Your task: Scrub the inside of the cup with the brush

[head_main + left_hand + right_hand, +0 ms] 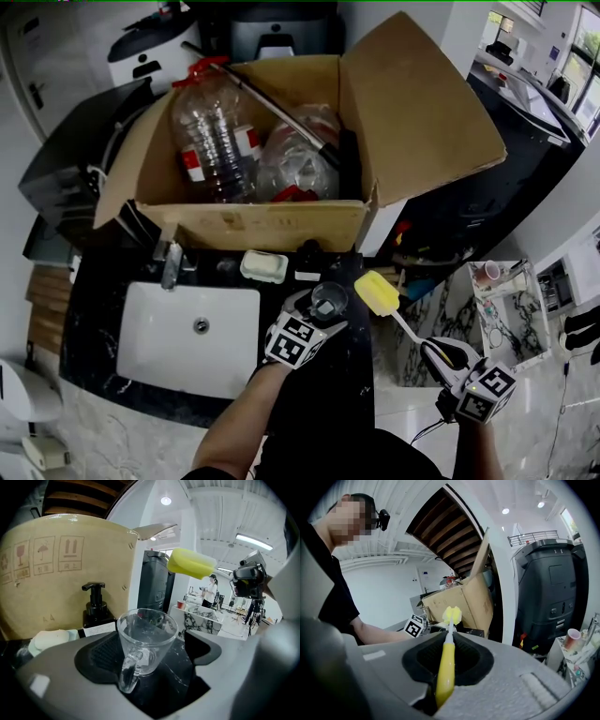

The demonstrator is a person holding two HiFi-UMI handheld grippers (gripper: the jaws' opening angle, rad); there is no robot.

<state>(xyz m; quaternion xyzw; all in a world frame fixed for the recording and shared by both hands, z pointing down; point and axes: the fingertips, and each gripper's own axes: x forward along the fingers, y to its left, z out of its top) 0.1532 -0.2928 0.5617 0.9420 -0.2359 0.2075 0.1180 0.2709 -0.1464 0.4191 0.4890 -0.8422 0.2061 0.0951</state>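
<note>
On the dark desk (98, 305), a cup (145, 641) stands free between open left tongs (154, 660); the brush (446, 667) clamped in the right tongs (450, 658) may topple it.

Your cup (146, 641) looks like clear, smooth, glossy glass. Your brush (378, 292) has a soft yellow sponge head and a shiny plastic handle. The desk (98, 319) is polished black stone, the sink (159, 347) glossy white, the box (272, 225) matt cardboard.

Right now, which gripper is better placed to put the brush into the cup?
Right. The right gripper is shut on the brush, whose yellow head hangs close beside the cup. The left gripper stands open around the cup, gripping nothing.
</note>
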